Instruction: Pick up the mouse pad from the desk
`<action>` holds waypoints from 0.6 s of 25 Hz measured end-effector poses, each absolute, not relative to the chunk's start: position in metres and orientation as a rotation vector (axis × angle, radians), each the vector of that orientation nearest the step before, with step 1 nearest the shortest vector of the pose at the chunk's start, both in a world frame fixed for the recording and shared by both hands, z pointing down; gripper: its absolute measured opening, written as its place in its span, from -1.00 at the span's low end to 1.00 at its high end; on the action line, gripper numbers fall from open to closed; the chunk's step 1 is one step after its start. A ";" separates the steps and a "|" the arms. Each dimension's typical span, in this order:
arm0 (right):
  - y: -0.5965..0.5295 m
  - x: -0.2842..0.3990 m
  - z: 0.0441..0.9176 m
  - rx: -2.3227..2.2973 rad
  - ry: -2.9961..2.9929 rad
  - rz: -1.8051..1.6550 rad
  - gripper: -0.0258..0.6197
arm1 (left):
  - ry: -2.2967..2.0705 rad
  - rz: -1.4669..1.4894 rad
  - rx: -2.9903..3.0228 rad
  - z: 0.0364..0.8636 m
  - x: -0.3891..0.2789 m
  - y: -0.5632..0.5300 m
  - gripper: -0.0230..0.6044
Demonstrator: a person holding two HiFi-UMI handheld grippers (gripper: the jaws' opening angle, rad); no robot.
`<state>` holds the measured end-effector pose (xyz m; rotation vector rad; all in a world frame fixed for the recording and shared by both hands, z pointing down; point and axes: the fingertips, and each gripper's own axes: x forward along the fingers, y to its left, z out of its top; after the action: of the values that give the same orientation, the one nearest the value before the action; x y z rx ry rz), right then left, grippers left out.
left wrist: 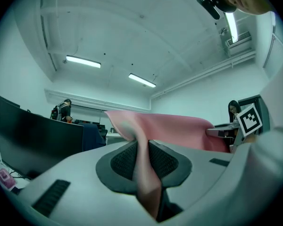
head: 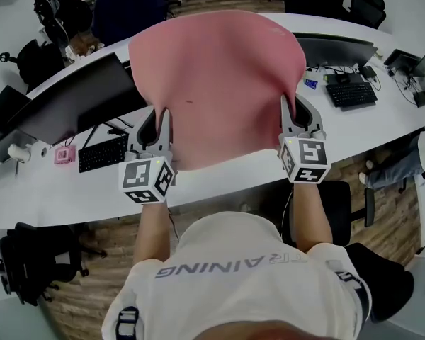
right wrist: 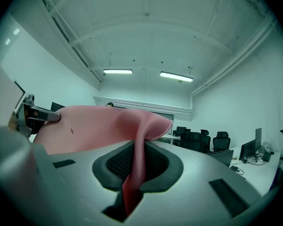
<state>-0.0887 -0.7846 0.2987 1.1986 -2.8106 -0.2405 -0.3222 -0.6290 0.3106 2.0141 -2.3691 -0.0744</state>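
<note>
At the left side of the head view, the left gripper (head: 156,124) is clamping the near left edge of the pink mouse pad (head: 216,83). Its own view is showing the pad's rim pinched between the ribbed pads, with the jaws nearly together on it.

The mouse pad is hanging in the air above the white desk (head: 57,190), touching nothing but the two grippers. Its long axis is running left to right between them, and the sheet is extending forward, away from the person. Neither hand is nearer, since each is gripping one end of the same near edge. The pad is limp and is curling at the pinch points, so any coming move is depending, in my judgement, on both grips travelling together.

At the right, the right gripper (head: 297,115) is closing on the near right edge in the same manner.

Below, the curved desk is carrying a dark monitor (head: 71,108) and a black keyboard (head: 103,153) at the left, and a second keyboard (head: 350,94) at the right. Strip lights, black office chairs and wood flooring are indicating an open office.
</note>
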 end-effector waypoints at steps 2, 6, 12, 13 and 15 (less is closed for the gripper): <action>-0.784 -0.089 0.299 1.200 -2.807 -0.242 -0.74 | -2.363 -0.077 2.017 0.312 -0.322 -0.630 -0.62; -0.783 -0.092 0.301 1.196 -2.794 -0.245 -0.74 | -2.350 -0.077 2.022 0.313 -0.324 -0.632 -0.62; -0.785 -0.092 0.299 1.199 -2.792 -0.249 -0.74 | -2.347 -0.085 2.032 0.311 -0.324 -0.634 -0.63; -0.785 -0.092 0.299 1.198 -2.794 -0.249 -0.74 | -2.347 -0.086 2.032 0.310 -0.324 -0.634 -0.63; -0.785 -0.093 0.297 1.197 -2.797 -0.252 -0.74 | -2.347 -0.090 2.032 0.310 -0.324 -0.635 -0.63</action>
<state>-0.0928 -0.7846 0.2974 1.1968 -2.7970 -0.2516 -0.3243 -0.6347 0.3098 2.0315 -2.3475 -0.0902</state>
